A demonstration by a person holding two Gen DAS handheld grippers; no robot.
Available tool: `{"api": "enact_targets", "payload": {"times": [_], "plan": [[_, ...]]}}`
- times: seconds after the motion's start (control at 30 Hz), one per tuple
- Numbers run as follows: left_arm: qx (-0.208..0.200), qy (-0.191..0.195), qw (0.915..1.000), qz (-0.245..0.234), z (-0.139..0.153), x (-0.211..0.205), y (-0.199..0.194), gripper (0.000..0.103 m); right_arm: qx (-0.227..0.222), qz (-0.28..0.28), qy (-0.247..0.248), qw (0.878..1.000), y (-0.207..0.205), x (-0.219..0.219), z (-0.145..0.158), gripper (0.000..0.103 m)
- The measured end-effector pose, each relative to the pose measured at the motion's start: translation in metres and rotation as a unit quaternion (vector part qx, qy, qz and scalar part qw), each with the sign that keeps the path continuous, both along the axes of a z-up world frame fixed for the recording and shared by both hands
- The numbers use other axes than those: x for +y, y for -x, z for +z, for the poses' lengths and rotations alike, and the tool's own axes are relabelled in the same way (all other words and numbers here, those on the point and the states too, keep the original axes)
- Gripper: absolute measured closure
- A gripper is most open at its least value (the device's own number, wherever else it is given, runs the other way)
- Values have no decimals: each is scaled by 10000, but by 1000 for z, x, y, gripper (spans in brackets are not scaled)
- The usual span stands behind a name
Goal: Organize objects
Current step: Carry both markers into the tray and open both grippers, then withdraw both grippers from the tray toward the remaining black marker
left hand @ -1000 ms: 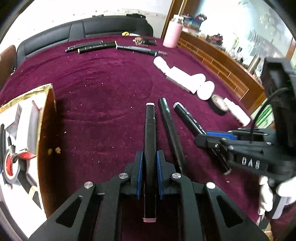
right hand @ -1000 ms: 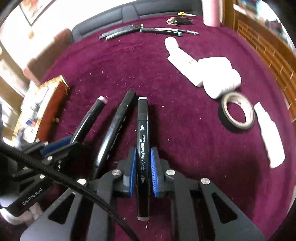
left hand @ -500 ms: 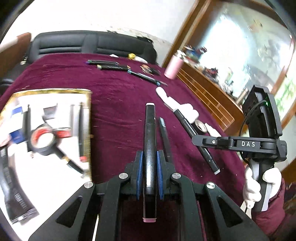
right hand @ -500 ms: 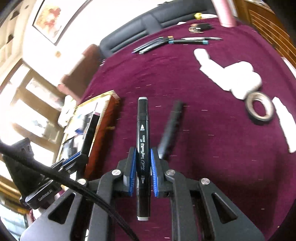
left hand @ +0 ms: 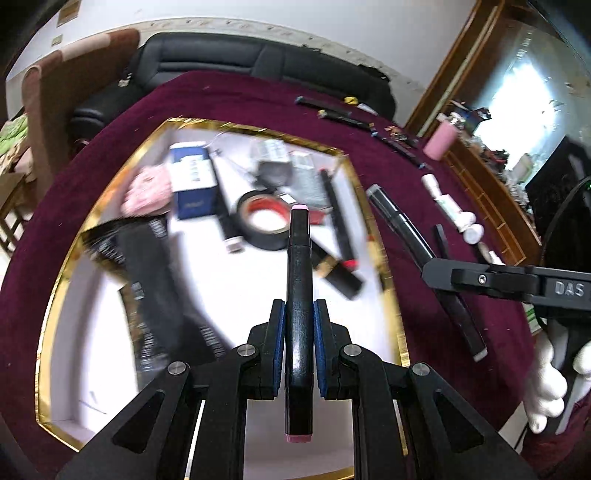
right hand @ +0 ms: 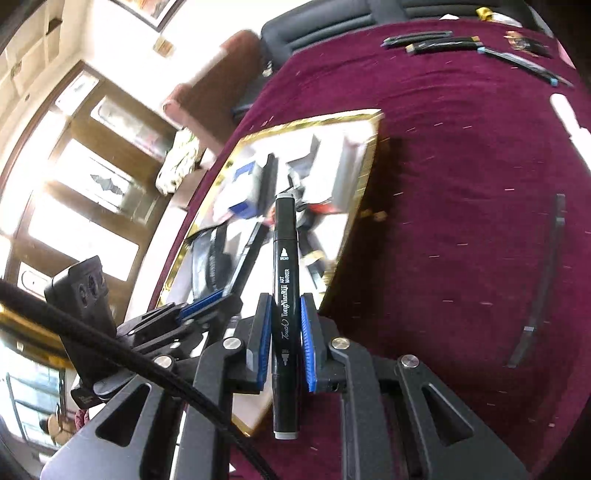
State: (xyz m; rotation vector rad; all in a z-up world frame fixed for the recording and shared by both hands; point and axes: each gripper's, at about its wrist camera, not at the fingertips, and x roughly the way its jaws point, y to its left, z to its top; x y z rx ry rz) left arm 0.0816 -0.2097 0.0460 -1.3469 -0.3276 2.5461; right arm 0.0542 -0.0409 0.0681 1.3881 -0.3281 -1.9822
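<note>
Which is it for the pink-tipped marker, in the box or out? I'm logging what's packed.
Out. The marker is clamped between the left gripper's fingers, held above the open box, not lying inside.

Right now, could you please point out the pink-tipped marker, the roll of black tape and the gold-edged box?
pink-tipped marker [left hand: 299, 295]: left wrist view, mid barrel.
roll of black tape [left hand: 271, 242]: left wrist view, near wall.
gold-edged box [left hand: 402, 332]: left wrist view, right rim.

Room furnishings seen around the maroon-covered table

A black leather sofa is set against the white wall at the far edge of the table, and a brown-and-pink armchair is placed to its left. A wooden sideboard cluttered with small items is seen along the right. In the right wrist view, a framed picture is hung on the wall, above wooden glass-fronted shelving at the left.
</note>
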Motion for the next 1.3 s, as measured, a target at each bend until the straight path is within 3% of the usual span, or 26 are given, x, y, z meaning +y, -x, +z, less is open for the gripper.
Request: {"api": "enact_targets", "payload": {"times": [0.27,0.77,0.9,1.07,1.17,1.3], "plan": [[-351,-223,9991,119,-25,-11,-4,92,-281,239,-389,9986,-5,-47,-34,90],[64,-572,9977,354,-8,-25,-25,90,-91,267,-793,9964,-7,-63,-39,89],[347,-692,9960,442,5,-31,-36,74,-51,226,-930,9954,-16,-60,-35,84],[559,-849,9931,582,14,-42,-48,74,382,-57,-993,9943,-26,-47,-20,81],[566,-921,9918,677,14,-47,-51,73,471,-266,-790,9954,-26,-32,-14,80],[559,-1017,9905,740,11,-49,-55,63,474,-535,-481,9963,-25,-9,-11,78]]}}
